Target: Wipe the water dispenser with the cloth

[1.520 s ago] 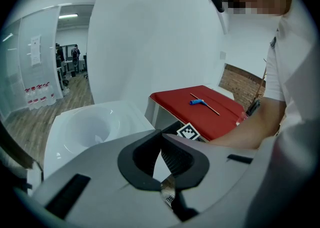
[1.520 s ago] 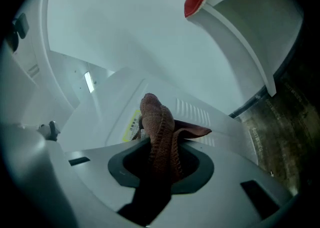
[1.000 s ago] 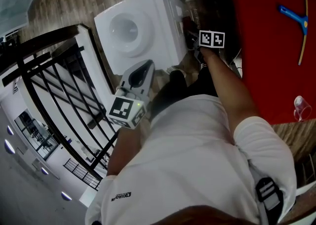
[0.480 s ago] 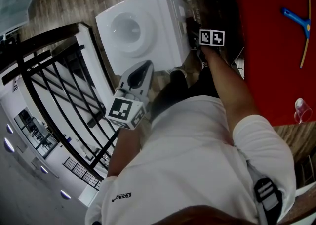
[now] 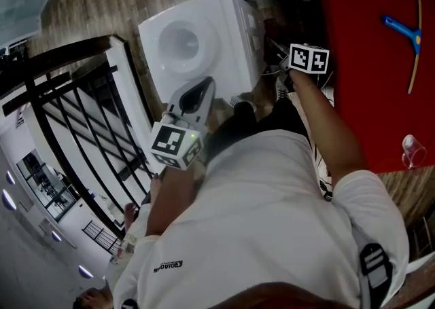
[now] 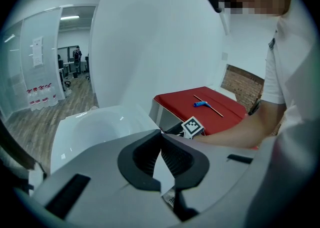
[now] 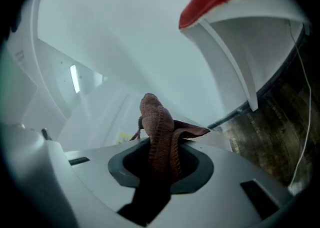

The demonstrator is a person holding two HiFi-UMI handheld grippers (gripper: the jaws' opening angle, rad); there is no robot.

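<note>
The white water dispenser (image 5: pixel 197 43) stands on the floor below me, its round top recess facing up. My right gripper (image 7: pixel 160 158) is shut on a reddish-brown cloth (image 7: pixel 157 127), which sticks out of the jaws against the dispenser's white side panel (image 7: pixel 95 71). In the head view only that gripper's marker cube (image 5: pixel 309 58) shows, at the dispenser's right side; its jaws are hidden there. My left gripper (image 5: pixel 196 99) hovers near the dispenser's front edge, jaws shut with nothing between them (image 6: pixel 161 159). In the left gripper view the dispenser top (image 6: pixel 100 127) lies ahead.
A red table (image 5: pixel 367 63) stands close on the right and carries a blue-headed squeegee (image 5: pixel 408 29); a glass (image 5: pixel 410 144) stands near its edge. A black railing (image 5: pixel 75 131) runs on the left. Cables lie on the wooden floor (image 7: pixel 280 122) between table and dispenser.
My right gripper has shifted a little right and down beside the dispenser, still holding the cloth. The left gripper has risen slightly. The head view has shifted too.
</note>
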